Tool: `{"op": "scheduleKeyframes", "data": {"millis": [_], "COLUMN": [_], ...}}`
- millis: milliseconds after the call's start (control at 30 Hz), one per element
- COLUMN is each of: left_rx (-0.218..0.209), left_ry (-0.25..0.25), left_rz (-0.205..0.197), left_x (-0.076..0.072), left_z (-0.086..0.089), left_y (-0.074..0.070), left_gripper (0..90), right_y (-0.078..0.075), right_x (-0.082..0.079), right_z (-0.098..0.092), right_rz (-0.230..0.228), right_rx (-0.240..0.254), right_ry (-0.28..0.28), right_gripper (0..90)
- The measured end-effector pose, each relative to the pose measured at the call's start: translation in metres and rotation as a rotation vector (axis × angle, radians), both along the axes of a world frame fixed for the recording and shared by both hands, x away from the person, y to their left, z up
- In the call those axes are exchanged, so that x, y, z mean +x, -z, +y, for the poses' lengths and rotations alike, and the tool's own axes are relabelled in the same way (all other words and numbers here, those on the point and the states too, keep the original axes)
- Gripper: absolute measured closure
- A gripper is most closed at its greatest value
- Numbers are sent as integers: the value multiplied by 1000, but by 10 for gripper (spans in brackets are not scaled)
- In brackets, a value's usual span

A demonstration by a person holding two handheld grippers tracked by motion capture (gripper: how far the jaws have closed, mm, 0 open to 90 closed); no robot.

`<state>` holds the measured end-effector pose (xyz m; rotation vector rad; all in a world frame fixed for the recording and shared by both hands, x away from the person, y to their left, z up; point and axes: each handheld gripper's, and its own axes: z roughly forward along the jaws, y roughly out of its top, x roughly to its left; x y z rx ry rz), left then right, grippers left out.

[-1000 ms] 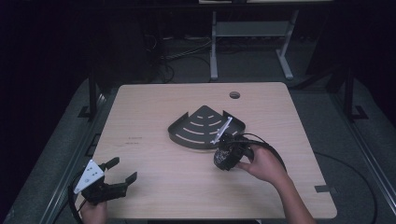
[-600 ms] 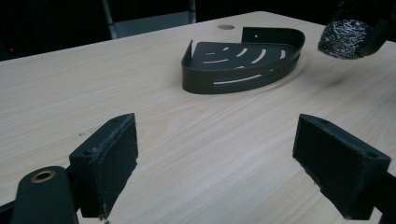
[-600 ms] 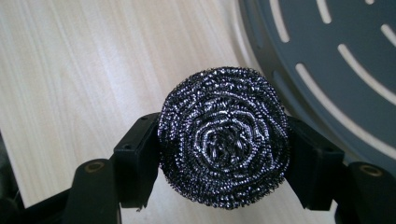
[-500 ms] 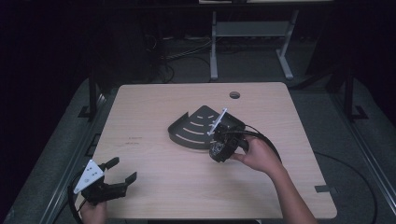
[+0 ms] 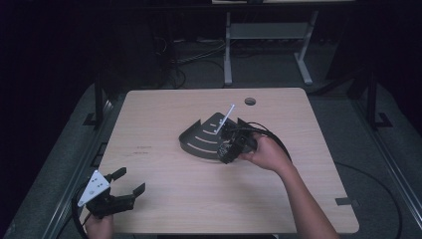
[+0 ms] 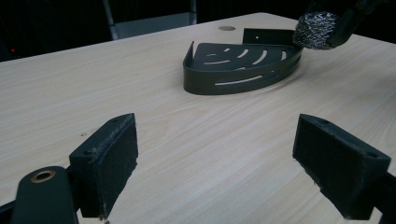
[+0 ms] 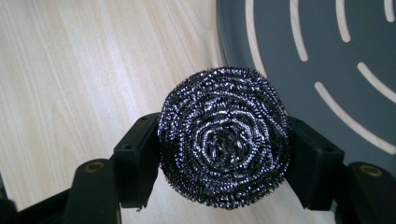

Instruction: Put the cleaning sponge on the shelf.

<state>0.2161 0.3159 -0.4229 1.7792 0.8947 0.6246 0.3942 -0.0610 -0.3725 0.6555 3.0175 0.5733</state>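
Observation:
A round steel-wool scourer (image 7: pixel 224 137) sits squeezed between the two black jaws of my right gripper (image 7: pixel 224 154), which is shut on it. That gripper (image 5: pixel 230 148) hovers at the near right rim of a black quarter-round slotted shelf basket (image 5: pixel 199 139) in the middle of the table. In the left gripper view the scourer (image 6: pixel 316 31) hangs above the basket (image 6: pixel 233 79) at its right corner. My left gripper (image 5: pixel 127 184) rests open near the table's front left edge, with nothing between its pads (image 6: pixel 112 161).
The light wooden table (image 5: pixel 164 114) has a round cable hole (image 5: pixel 250 101) at the back right. A cable loops from the right gripper beside the basket. Beyond the table stands a metal frame (image 5: pixel 268 35) on a dark floor.
My right gripper has carried the scourer leftward and slightly up, from beside the basket to over its near right rim. The left gripper has stayed in place.

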Motion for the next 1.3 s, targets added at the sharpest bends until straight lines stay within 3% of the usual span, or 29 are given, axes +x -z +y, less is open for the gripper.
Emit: {"op": "scheduleKeyframes", "data": {"millis": [367, 800, 1300], "left_rx": [-8, -7, -13], "left_ry": [0, 0, 2], "left_rz": [-2, 0, 4], "left_x": [0, 1, 3], "left_z": [1, 0, -1], "left_y": [0, 0, 1], "left_gripper": [135, 135, 135], "right_y": [-1, -6, 7], "right_x": [20, 42, 60], "right_z": [4, 5, 11], "right_rz": [6, 11, 18], "right_rx": [-16, 28, 8], "right_ry": [27, 67, 99], "right_gripper": [332, 332, 332]}}
